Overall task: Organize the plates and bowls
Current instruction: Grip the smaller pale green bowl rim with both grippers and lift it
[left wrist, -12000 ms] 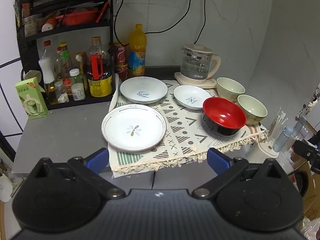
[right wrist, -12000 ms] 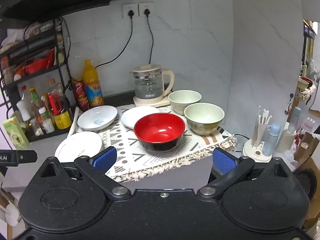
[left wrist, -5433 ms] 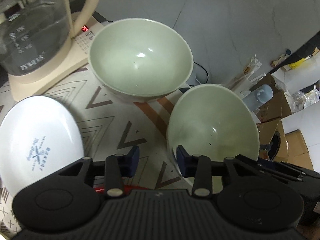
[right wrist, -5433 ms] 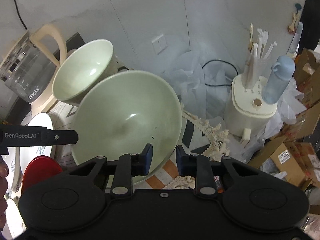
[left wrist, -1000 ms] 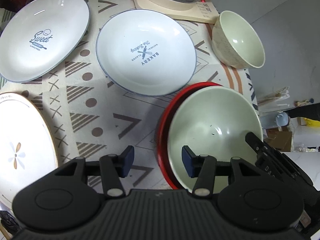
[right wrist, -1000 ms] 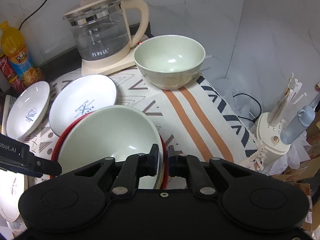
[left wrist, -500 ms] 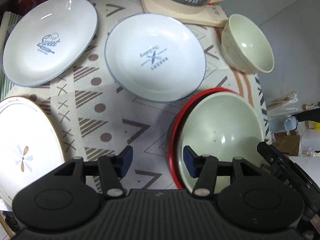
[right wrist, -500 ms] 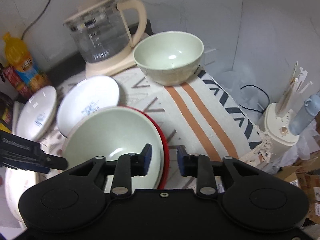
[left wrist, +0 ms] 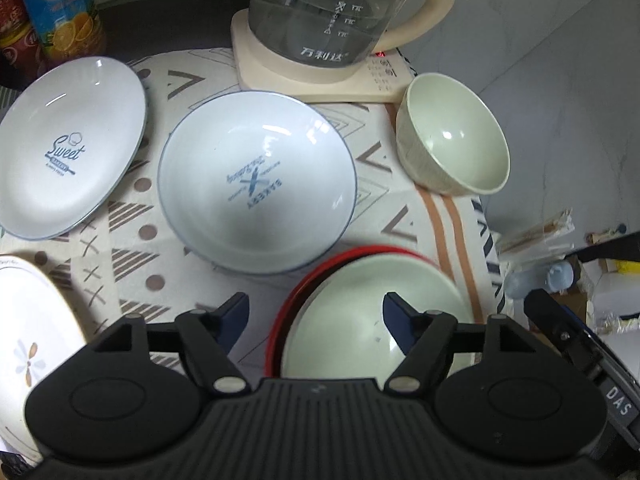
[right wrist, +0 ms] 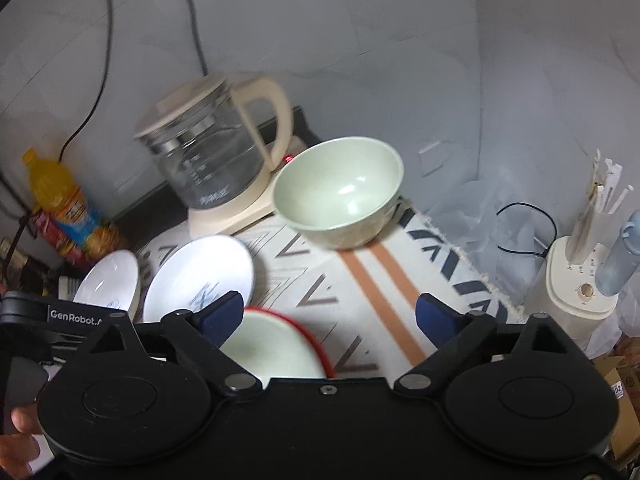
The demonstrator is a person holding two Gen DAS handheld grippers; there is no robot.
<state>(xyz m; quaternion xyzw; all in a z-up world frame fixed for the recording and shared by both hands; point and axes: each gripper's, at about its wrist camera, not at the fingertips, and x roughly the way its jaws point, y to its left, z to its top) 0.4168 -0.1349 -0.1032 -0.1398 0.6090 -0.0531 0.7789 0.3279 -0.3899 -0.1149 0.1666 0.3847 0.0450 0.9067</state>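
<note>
A pale green bowl [left wrist: 372,320] sits nested inside the red bowl [left wrist: 288,308] on the patterned cloth. My left gripper [left wrist: 316,312] hovers over their left rim with its jaws opening and nothing pressed between the pads. My right gripper [right wrist: 330,316] is also opening wide, above the nested green bowl [right wrist: 272,352] and free of it. A second pale green bowl [left wrist: 456,156] [right wrist: 340,192] stands alone by the kettle. The white "BAKERY" plate [left wrist: 256,188], the "Sweet" plate [left wrist: 68,148] and a flower plate [left wrist: 28,344] lie to the left.
A glass kettle [left wrist: 332,8] on its cream base stands at the back. Drink bottles [left wrist: 60,12] line the back left. Off the cloth's right edge are a cream stand with straws [right wrist: 580,272] and a blue bottle [right wrist: 616,260]. The other gripper's body [left wrist: 580,360] shows at the right.
Both grippers opened and let go of the green bowl, which now rests in the red bowl. Both pulled up and back; the right view tilted up toward the wall.
</note>
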